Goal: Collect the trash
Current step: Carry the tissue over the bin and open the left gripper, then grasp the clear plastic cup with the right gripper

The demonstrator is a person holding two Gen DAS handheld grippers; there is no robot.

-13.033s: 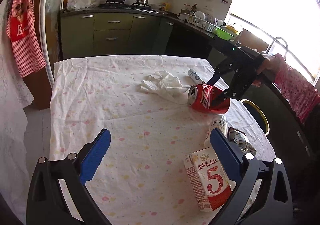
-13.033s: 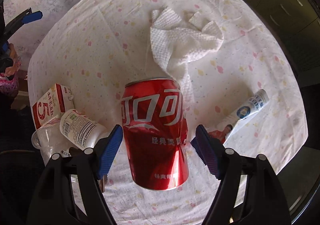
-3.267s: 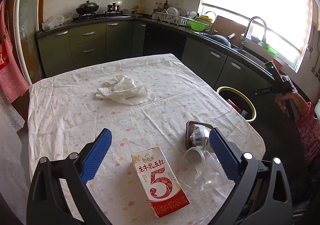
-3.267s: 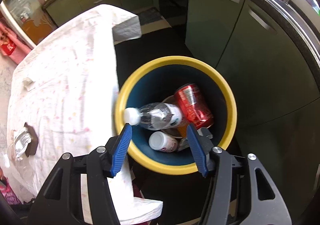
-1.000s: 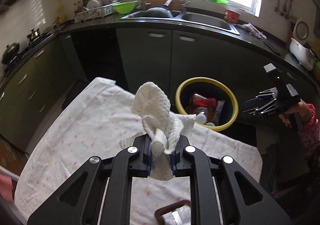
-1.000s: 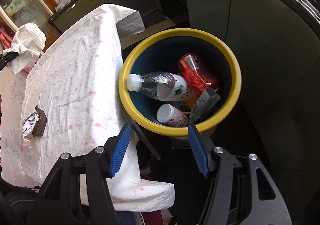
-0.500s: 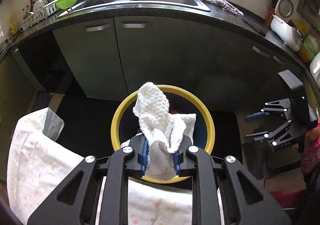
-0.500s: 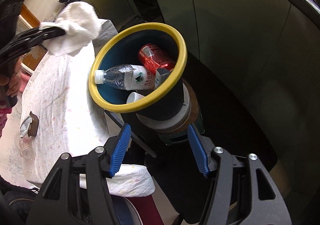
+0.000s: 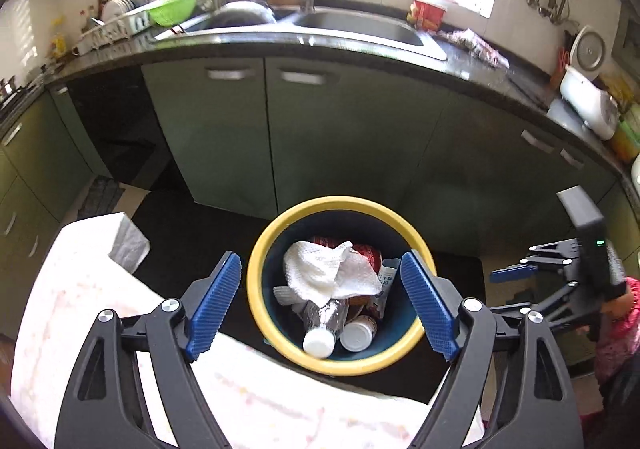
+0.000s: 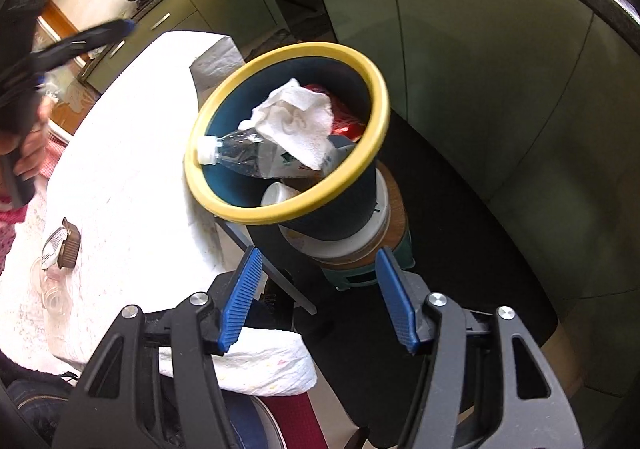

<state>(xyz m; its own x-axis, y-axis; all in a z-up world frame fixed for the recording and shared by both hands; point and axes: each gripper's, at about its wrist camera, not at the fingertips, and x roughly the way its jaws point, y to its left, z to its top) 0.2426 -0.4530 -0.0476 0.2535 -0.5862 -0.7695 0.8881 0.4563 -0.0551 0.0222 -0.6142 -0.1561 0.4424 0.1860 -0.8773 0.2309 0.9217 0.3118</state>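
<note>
The yellow-rimmed dark bin [image 9: 260, 313] [image 10: 372, 77] stands just past the table's edge. A white cloth [image 9: 328, 273] [image 10: 296, 117] lies loose on top of the trash in it, over a red can [image 9: 366, 251], a clear plastic bottle [image 9: 320, 325] [image 10: 240, 153] and a small white bottle [image 9: 358, 335]. My left gripper [image 9: 322, 303] hangs above the bin's mouth, its jaws opening, nothing between the blue pads. My right gripper [image 10: 320, 295] stands open and empty, low beside the bin's base; it also shows at the right of the left wrist view [image 9: 516, 281].
The table [image 10: 132, 153] in its spotted white cloth lies left of the bin, with a brown wrapper [image 10: 64, 247] and a clear plastic cup [image 10: 50, 285] near its edge. Green cabinets [image 9: 320, 137] and a sink counter [image 9: 360, 25] run behind. The bin rests on a stool [image 10: 360, 249].
My left gripper let go of the white cloth, which dropped into the bin, and its jaws have spread wide. The right gripper has scarcely moved.
</note>
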